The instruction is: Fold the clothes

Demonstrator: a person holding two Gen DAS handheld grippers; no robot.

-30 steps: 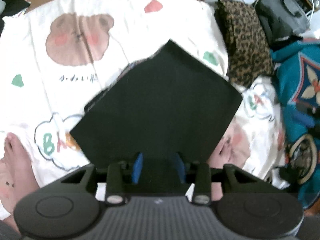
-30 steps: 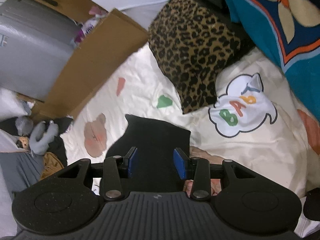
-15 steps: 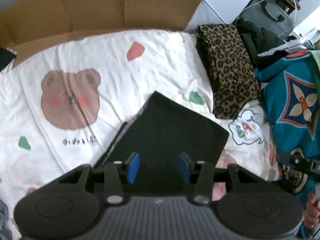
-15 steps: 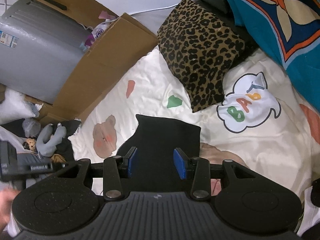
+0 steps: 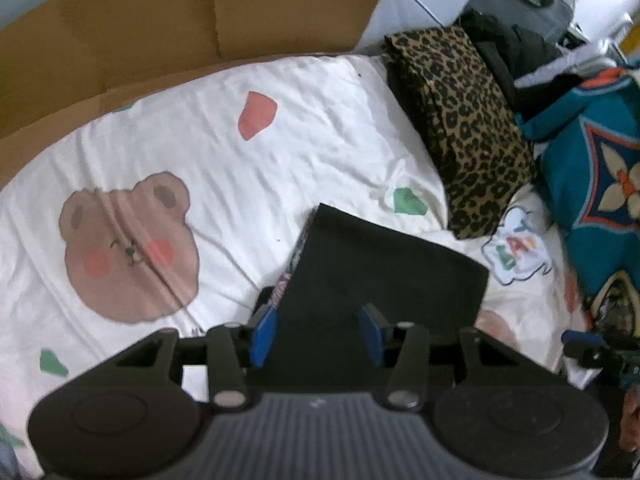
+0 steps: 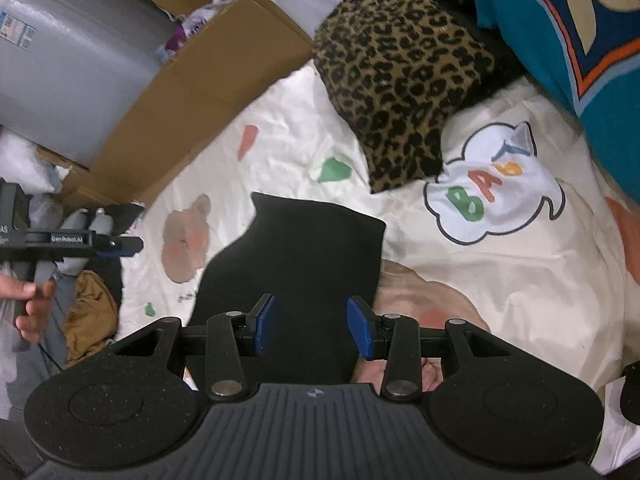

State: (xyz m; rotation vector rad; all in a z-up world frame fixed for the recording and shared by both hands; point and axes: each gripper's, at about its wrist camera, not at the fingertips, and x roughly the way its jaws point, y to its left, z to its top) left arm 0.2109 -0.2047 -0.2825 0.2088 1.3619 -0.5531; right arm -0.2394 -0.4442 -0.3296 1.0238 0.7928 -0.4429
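"GenRobot.AI" is printed in white on the side of the left gripper [image 6: 120, 245], seen from the right wrist. The white cloud patch [image 6: 494, 190] on the bedsheet [image 6: 520, 272] carries coloured letters; "BA" reads clearly, the rest is unclear.

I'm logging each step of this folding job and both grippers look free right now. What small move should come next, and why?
Probably carry the folded black garment over beside the folded leopard-print garment. It already lies as a flat rectangle on the bear-print sheet, and both the left gripper and right gripper are open above it, holding nothing.
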